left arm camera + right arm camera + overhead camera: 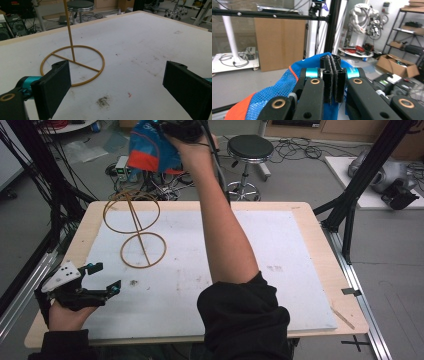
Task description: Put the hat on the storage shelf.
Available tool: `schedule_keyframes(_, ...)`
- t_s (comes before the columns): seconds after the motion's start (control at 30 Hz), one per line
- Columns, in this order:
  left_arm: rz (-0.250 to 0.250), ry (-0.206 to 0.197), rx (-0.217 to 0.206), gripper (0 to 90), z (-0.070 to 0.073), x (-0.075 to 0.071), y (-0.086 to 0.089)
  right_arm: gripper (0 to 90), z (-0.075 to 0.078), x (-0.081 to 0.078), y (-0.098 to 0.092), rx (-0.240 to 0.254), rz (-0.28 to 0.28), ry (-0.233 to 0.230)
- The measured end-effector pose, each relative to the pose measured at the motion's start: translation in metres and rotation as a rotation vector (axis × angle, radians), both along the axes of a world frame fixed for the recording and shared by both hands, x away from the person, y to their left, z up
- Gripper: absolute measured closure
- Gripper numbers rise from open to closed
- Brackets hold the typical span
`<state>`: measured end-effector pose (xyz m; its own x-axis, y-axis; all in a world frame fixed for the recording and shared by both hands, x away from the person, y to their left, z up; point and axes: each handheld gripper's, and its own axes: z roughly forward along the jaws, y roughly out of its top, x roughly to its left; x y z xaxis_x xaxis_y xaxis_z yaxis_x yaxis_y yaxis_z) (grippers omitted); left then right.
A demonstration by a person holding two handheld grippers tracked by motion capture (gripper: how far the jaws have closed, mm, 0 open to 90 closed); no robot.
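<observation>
- We see the right gripper (332, 75) lifted beyond the table's (310, 270) far edge, its black ribbed jaws clamped on a blue-and-orange mesh bag (150, 150), soft and crumpled.
- On the table's near-left corner, the left gripper (106, 277) rests, flat jaws spread wide, nothing between.
- A thin yellow wire stand (72, 63), two rings joined by a rod, sits on the table's white matte sheet.

R arm stretched fwd, right hand-held gripper (333, 82) raised, jaws pinched together, left hand-held gripper (102, 276) low, jaws apart

Grey floor; black stool (250, 147) beyond the table (300, 209); tangled cables (150, 182).
</observation>
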<state>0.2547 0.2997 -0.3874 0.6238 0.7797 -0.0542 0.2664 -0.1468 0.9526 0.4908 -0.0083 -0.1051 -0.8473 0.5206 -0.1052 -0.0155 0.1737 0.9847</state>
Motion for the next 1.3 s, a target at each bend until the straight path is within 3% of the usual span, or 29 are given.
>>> schedule_keyframes(0.03,-0.001,0.001,0.001,8.3,0.0,0.0,0.0,89.3,-0.006,-0.002,0.017,-0.015,0.029,0.001)
schedule_keyframes(0.23,0.003,-0.001,-0.005,8.3,-0.001,-0.001,0.0,89.2,-0.039,-0.008,0.053,-0.094,0.097,0.038)
schedule_keyframes(0.33,0.002,0.0,-0.002,8.3,-0.001,-0.001,0.0,89.2,-0.05,-0.009,0.058,-0.11,0.115,0.054)
schedule_keyframes(0.47,-0.001,-0.002,0.001,8.3,-0.001,0.0,-0.002,89.2,-0.078,-0.018,0.069,-0.164,0.158,0.085)
schedule_keyframes(0.57,-0.004,-0.003,0.006,8.3,0.0,0.0,-0.002,89.1,-0.086,-0.02,0.069,-0.163,0.171,0.101)
schedule_keyframes(0.63,-0.004,-0.005,0.005,8.3,0.0,-0.001,-0.002,89.0,-0.094,-0.026,0.067,-0.165,0.208,0.11)
schedule_keyframes(0.8,-0.002,0.0,0.009,8.3,-0.001,0.0,-0.002,88.4,-0.096,-0.032,0.062,-0.175,0.22,0.11)
schedule_keyframes(0.9,0.001,0.001,0.008,8.3,-0.001,0.001,-0.002,77.8,-0.1,-0.035,0.059,-0.183,0.233,0.112)
schedule_keyframes(0.93,0.001,0.001,0.01,8.3,-0.001,0.001,-0.002,59.5,-0.105,-0.035,0.06,-0.203,0.222,0.112)
schedule_keyframes(0.97,0.003,0.002,0.01,8.3,-0.001,0.0,-0.002,53.2,-0.107,-0.035,0.06,-0.202,0.201,0.116)
schedule_keyframes(1.0,0.003,0.002,0.01,8.3,-0.001,0.0,-0.002,54.3,-0.109,-0.035,0.059,-0.188,0.209,0.135)
schedule_keyframes(1.17,-0.001,0.002,0.018,8.3,-0.001,0.0,-0.004,50.3,-0.107,-0.037,0.046,-0.146,0.192,0.134)
schedule_keyframes(1.27,-0.005,0.004,0.02,8.3,-0.002,0.001,-0.006,48.4,-0.103,-0.039,0.032,-0.119,0.178,0.128)
schedule_keyframes(1.3,-0.007,0.006,0.022,8.3,-0.002,0.001,-0.006,47.1,-0.1,-0.043,0.017,-0.099,0.162,0.113)
